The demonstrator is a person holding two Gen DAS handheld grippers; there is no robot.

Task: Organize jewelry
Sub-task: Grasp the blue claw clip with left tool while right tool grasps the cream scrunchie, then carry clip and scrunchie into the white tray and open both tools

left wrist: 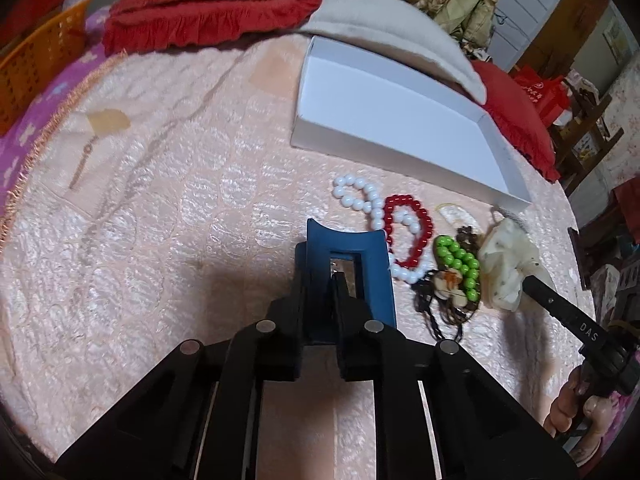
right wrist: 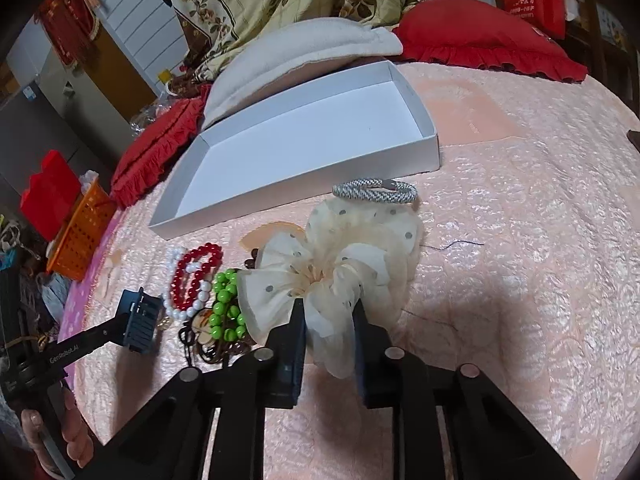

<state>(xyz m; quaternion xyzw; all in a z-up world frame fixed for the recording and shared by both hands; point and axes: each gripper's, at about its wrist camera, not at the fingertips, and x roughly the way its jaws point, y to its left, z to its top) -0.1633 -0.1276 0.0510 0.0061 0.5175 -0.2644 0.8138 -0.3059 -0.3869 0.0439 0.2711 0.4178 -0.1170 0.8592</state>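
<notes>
Blue plastic hair claw (left wrist: 348, 276) is clamped in the closed left gripper (left wrist: 320, 304), and the cream dotted scrunchie (right wrist: 332, 280) is pinched by the right gripper (right wrist: 330, 344). Both should be lifted straight, clear of the beads (right wrist: 192, 284) between them, toward the white box (right wrist: 304, 136) ahead. Both grippers are tilted steeply down over the bedspread (right wrist: 520, 264)

Blue hair claw clip (left wrist: 352, 264) upright, clamped in jaws, cream dotted scrunchie (right wrist: 340, 276) pinched in the other jaws, white (left wrist: 362, 196), red (left wrist: 412, 232) and green (left wrist: 460, 258) bead bracelets beside them on the bed, silver woven bangle (right wrist: 376, 192) near the empty white box (right wrist: 304, 140)
</notes>
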